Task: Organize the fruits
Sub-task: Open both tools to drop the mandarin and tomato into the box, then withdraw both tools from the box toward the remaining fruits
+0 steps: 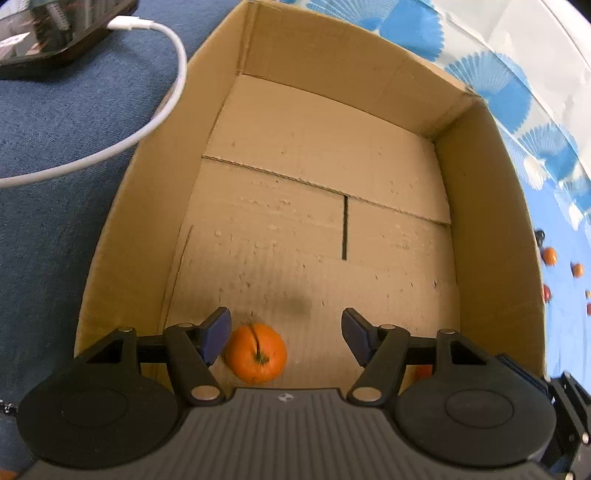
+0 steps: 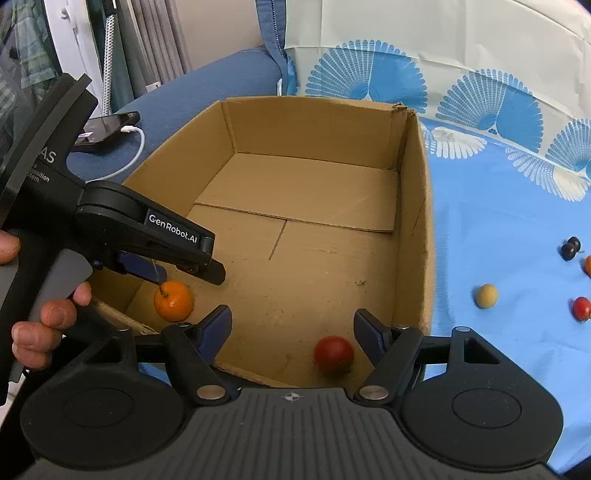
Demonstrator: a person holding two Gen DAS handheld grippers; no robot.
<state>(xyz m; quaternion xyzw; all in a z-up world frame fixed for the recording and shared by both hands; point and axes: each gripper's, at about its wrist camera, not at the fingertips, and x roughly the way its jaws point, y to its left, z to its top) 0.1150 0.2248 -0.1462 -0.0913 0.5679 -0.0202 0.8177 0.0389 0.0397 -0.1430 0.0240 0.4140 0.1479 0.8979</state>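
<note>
An open cardboard box [image 1: 122, 229] [image 2: 413, 221] sits on a blue patterned cloth. An orange [image 1: 256, 352] [image 2: 173, 300] with a stem lies on the box floor near the front left corner. My left gripper [image 1: 286, 332] [image 2: 177, 271] hangs open just above it, and the orange is beside the left finger without being pinched. A red fruit [image 2: 333, 354] lies on the box floor at the front. My right gripper [image 2: 291, 325] stands open over it, the fruit close to the right finger but free.
A phone [image 1: 55, 33] [image 2: 107, 127] on a white cable [image 1: 166, 110] lies left of the box on blue fabric. Loose fruits dot the cloth right of the box: a beige one [image 2: 486, 295], a red one [image 2: 581, 308], a dark one [image 2: 569, 248]. A person's hand [image 2: 37, 332] holds the left gripper.
</note>
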